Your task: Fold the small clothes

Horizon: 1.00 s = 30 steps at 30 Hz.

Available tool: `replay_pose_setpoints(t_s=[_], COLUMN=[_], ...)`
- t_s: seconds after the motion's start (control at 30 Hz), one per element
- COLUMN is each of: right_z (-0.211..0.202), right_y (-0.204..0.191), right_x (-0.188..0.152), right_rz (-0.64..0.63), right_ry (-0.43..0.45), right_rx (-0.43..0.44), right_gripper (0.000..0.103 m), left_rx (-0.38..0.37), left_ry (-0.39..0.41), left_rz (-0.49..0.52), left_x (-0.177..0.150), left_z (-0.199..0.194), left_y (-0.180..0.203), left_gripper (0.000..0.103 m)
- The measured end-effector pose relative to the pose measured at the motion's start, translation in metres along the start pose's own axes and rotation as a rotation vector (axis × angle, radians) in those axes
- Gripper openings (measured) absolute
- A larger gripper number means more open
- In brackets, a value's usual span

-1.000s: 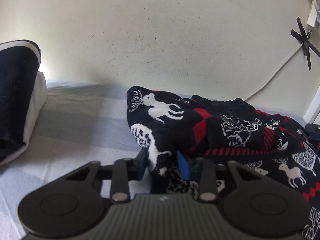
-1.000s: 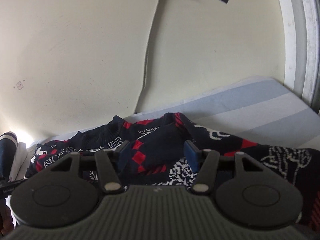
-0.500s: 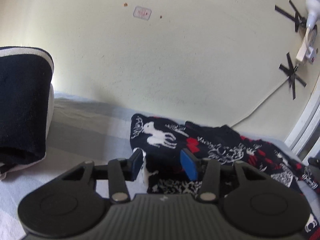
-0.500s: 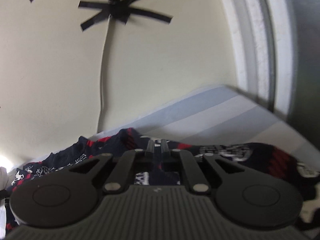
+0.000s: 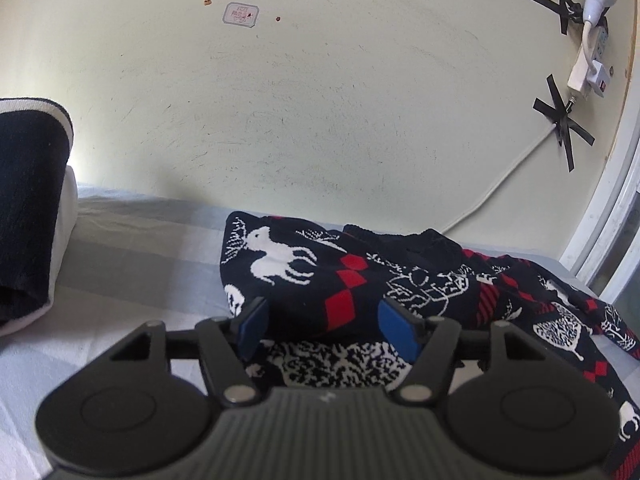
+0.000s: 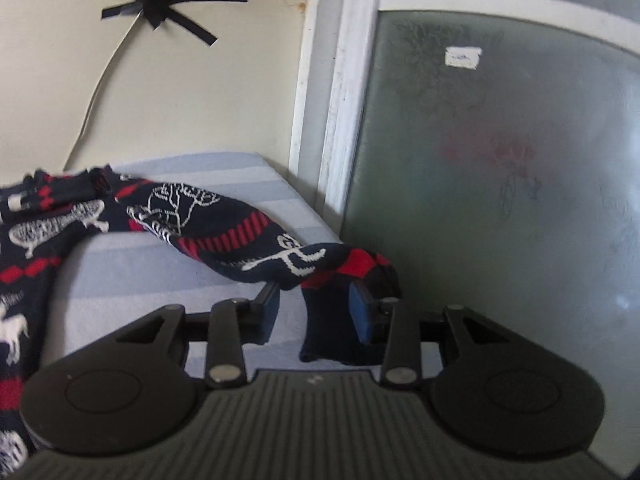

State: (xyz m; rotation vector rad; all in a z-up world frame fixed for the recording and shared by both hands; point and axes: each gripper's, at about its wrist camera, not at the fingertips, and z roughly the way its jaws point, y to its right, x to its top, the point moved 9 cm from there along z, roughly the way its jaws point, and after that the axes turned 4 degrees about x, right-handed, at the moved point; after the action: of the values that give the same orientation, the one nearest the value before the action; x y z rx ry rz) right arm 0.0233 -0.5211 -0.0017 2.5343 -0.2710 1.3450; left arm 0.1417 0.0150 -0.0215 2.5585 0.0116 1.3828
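Low in each frame both my claws gape, gripping nothing: left gripper over the navy, red and white reindeer-knit sweater mid-frame, right gripper astride its sleeve (cuff overhanging the striped grey bedsheet). Folding's begun, I judge; next, pinch that sleeve inward.

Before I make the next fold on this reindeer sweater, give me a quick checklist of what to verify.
1. Left gripper open: ok, jaws spread with the sweater body between them, not clamped.
2. Right gripper open: ok, jaws apart.
3. Sleeve released: cannot tell, the cuff hangs between the right jaws and may touch one pad.
4. Sleeve laid flat: not ok, it is bunched and runs toward the bed edge.
5. Body smoothed: not ok, fabric is heaped by the wall.
6. Folded dark garment apart from the sweater: ok.
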Motion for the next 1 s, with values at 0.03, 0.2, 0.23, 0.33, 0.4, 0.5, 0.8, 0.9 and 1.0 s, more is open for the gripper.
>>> replay_pose_setpoints(t_s=[0.03, 0.2, 0.23, 0.33, 0.4, 0.5, 0.8, 0.9, 1.0], right_z=[0.002, 0.027, 0.036, 0.064, 0.06, 0.033, -0.007, 0.007, 0.02], right_y=[-0.004, -0.032, -0.033, -0.024, -0.016, -0.022, -0.186, -0.259, -0.317], right_x=[0.001, 0.006, 0.006, 0.004, 0.025, 0.08, 0.212, 0.214, 0.201], right_rz=[-0.058, -0.423, -0.483, -0.554, -0.287, 0.2, 0.46, 0.471, 0.288], right_ry=[-0.002, -0.027, -0.038, -0.129, -0.195, -0.22, -0.263, -0.329, -0.399], right_rx=[-0.012, -0.056, -0.085, -0.116, 0.037, 0.421, 1.009, 1.087, 1.088], right_gripper=[0.043, 0.067, 0.066, 0.021, 0.017, 0.017, 0.018, 0.034, 0.045], left_rx=[-0.004, -0.021, -0.023, -0.027, -0.041, -0.07, -0.108, -0.099, -0.094], left_ry=[0.0, 0.002, 0.003, 0.014, 0.033, 0.068, 0.125, 0.124, 0.107], left_rz=[-0.002, -0.014, -0.019, -0.043, -0.07, -0.101, -0.167, -0.194, -0.226], left_x=[0.001, 0.004, 0.005, 0.01, 0.016, 0.026, 0.042, 0.044, 0.043], left_z=[-0.001, -0.004, -0.005, -0.011, -0.019, -0.032, -0.054, -0.054, -0.049], left_y=[0.0, -0.002, -0.003, -0.006, -0.008, -0.009, -0.02, -0.03, -0.04], left_gripper=[0.062, 0.062, 0.062, 0.062, 0.062, 0.062, 0.063, 0.063, 0.063])
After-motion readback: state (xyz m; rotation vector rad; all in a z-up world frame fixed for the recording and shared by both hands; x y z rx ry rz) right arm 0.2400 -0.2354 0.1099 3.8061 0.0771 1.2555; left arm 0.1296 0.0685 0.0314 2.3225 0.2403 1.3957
